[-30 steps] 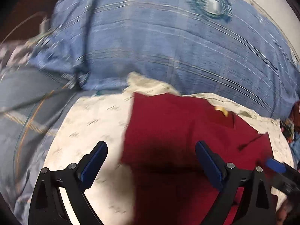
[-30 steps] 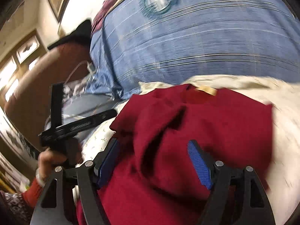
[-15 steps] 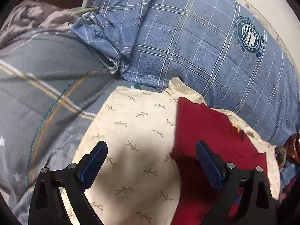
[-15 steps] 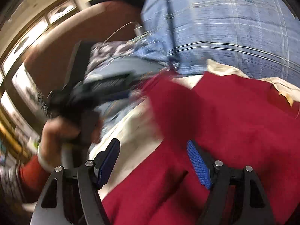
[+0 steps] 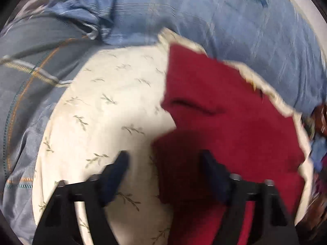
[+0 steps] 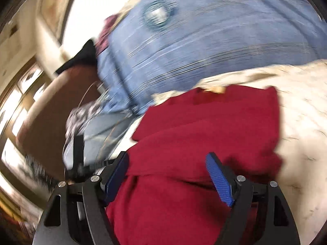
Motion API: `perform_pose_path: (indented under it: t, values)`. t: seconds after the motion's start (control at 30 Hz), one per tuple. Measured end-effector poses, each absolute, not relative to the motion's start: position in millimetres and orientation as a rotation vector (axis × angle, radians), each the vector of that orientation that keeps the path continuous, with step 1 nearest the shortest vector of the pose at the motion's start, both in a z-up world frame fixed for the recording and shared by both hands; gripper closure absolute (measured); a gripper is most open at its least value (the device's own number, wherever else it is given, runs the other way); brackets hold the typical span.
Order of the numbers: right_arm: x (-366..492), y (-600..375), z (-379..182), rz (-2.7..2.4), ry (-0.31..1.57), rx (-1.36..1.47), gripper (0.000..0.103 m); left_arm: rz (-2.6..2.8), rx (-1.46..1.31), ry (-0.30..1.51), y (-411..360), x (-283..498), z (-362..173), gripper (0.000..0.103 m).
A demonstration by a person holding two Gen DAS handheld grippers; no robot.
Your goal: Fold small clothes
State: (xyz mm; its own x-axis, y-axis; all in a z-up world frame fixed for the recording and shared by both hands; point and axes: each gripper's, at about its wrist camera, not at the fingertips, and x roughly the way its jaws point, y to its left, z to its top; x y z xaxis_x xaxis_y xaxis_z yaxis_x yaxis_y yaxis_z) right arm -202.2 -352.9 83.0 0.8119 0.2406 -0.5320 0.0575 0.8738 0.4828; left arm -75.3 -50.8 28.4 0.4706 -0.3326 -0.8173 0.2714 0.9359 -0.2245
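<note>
A dark red garment [image 5: 224, 122] lies spread on a cream cloth with a leaf print [image 5: 102, 112]. My left gripper [image 5: 164, 161] points down at the garment's left edge. Its jaws are closing, the edge lies between them, and the pads stand clear of the fabric. In the right wrist view the same red garment [image 6: 204, 132] is creased and bunched, with a tan neck label [image 6: 216, 89] at its far end. My right gripper [image 6: 167, 163] hovers over the near part. Its jaws are opening, with red fabric lying between and under the blue pads [image 6: 218, 179].
A blue plaid pillow with a round badge [image 5: 224, 20] rises behind the cream cloth. A grey-blue plaid blanket [image 5: 30, 71] lies at the left. Coloured clutter [image 5: 318, 118] sits at the far right. A brown headboard [image 6: 51, 112] and bright windows [image 6: 12, 102] show at the left.
The left gripper's jaws have narrowed and it has dropped closer to the garment's left edge. The right wrist view has swung back over the garment; the hand with the other tool has left the view.
</note>
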Motion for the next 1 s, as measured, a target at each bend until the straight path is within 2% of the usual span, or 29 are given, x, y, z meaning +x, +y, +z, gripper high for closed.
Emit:
perform_pose_path:
  t: [0.07, 0.1, 0.13, 0.43, 0.67, 0.8, 0.87, 0.9, 0.93, 0.97, 1.0]
  values:
    - [-207.0, -364.8, 87.6, 0.048, 0.599, 0.499, 0.023, -0.376, -0.035, 0.992, -57.1, -76.5, 34.6, 0.058]
    - [-208.5, -369.9, 90.3, 0.013, 0.58, 0.49, 0.023, -0.394, -0.045, 0.995, -58.6, -75.9, 41.0, 0.08]
    - [-209.9, -375.0, 91.7, -0.02, 0.568, 0.484, 0.023, -0.393, -0.051, 0.992, -59.1, -74.8, 47.1, 0.086]
    - [-222.5, -403.8, 92.8, -0.141, 0.702, 0.352, 0.022, -0.473, 0.004, 0.793, -91.8, -66.1, 133.8, 0.09]
    - [-220.3, -385.2, 73.3, -0.115, 0.827, 0.117, 0.022, -0.488, -0.031, 0.694, -107.7, -45.8, 187.7, 0.09]
    - [-190.1, -374.2, 57.8, -0.164, 0.802, 0.056, 0.024, -0.511, -0.015, 0.647, -122.7, -50.0, 211.1, 0.09]
    - [-174.2, -372.5, 49.8, -0.26, 0.789, -0.018, 0.029, -0.521, -0.006, 0.635, -129.0, -51.3, 216.3, 0.09]
    - [-171.3, -373.4, 48.3, -0.305, 0.776, -0.04, 0.041, -0.525, -0.004, 0.635, -131.0, -52.1, 217.1, 0.09]
    - [-169.8, -376.0, 47.7, -0.339, 0.767, -0.047, 0.048, -0.524, -0.005, 0.635, -131.5, -50.8, 216.3, 0.092]
    - [-170.1, -380.9, 48.3, -0.355, 0.761, -0.027, 0.061, -0.521, -0.005, 0.632, -131.1, -49.6, 214.4, 0.094]
    - [-172.9, -388.2, 50.0, -0.347, 0.755, 0.027, 0.067, -0.514, -0.005, 0.631, -129.6, -48.1, 212.4, 0.095]
